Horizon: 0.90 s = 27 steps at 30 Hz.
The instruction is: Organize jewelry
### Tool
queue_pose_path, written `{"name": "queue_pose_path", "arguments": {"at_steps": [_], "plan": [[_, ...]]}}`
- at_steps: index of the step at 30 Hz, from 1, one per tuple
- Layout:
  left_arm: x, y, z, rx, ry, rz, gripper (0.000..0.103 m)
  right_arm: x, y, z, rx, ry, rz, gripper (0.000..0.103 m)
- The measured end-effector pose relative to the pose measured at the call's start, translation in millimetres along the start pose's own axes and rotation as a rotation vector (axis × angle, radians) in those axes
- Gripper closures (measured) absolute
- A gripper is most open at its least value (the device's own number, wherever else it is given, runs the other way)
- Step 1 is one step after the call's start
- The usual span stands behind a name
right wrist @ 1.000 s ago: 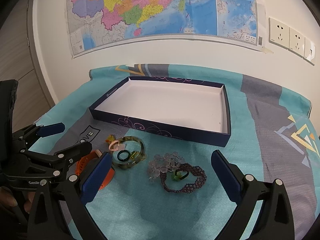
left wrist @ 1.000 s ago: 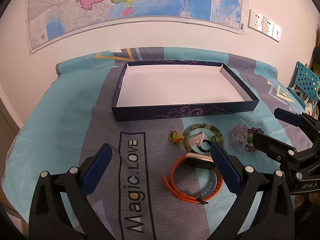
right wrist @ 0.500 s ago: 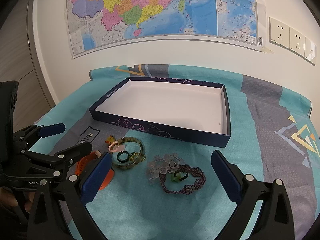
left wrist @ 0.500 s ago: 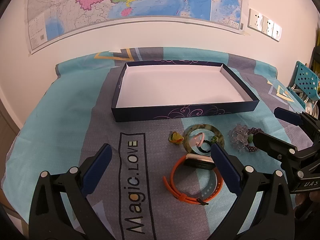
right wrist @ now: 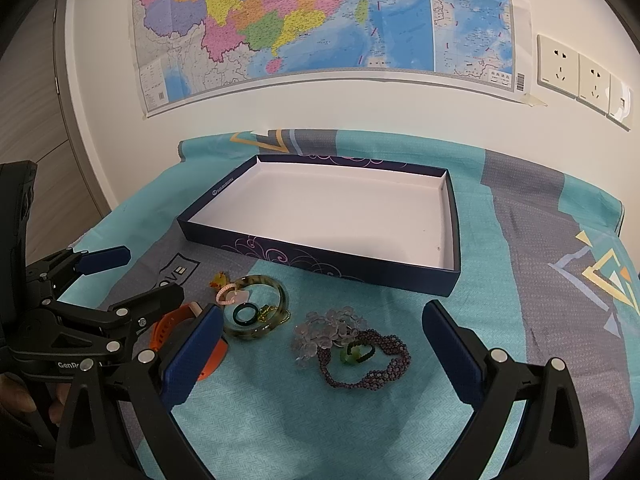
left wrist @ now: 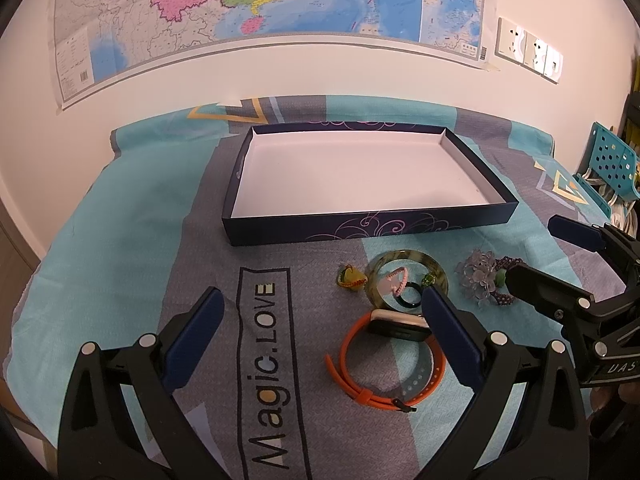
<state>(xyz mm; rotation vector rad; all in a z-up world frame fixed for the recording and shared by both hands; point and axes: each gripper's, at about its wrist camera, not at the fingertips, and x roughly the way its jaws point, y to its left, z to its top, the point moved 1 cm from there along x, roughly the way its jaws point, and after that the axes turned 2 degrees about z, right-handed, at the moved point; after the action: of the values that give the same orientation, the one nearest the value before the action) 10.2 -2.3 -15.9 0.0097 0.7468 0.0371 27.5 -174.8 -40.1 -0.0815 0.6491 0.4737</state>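
Note:
A dark blue tray (left wrist: pixel 372 229) (right wrist: pixel 320 265) with a white, empty inside lies on the cloth. In front of it sit a green bangle (left wrist: pixel 437 270) (right wrist: pixel 282 300), a dark ring (left wrist: pixel 410 298) (right wrist: pixel 245 314), a pink piece (left wrist: pixel 394 282), a yellow charm (left wrist: pixel 351 278) and an orange watch band (left wrist: pixel 348 372). To their right lie a crystal flower cluster (right wrist: pixel 328 330), a purple beaded bracelet (right wrist: pixel 384 372) and a green ring (right wrist: pixel 354 352). My left gripper (left wrist: pixel 321 296) (right wrist: pixel 148 274) is open just short of the watch. My right gripper (right wrist: pixel 322 308) (left wrist: pixel 536 246) is open around the bracelet area.
A teal and grey cloth (left wrist: pixel 132 232) printed "Magic.LOVE" covers the table. The wall behind carries a map (right wrist: pixel 320 20) and sockets (right wrist: pixel 576 72). A blue perforated chair back (left wrist: pixel 612 160) stands off the right edge. A hand (right wrist: pixel 16 400) holds the left gripper.

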Motion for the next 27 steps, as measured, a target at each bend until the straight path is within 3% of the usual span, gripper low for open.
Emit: {"name": "queue_pose_path", "arguments": {"at_steps": [27], "plan": [[3.2,-1.9,-0.6,0.012,0.002,-0.019,0.006,3.4,0.6,2.4,-0.009,0.012,0.022,0.007]]}}
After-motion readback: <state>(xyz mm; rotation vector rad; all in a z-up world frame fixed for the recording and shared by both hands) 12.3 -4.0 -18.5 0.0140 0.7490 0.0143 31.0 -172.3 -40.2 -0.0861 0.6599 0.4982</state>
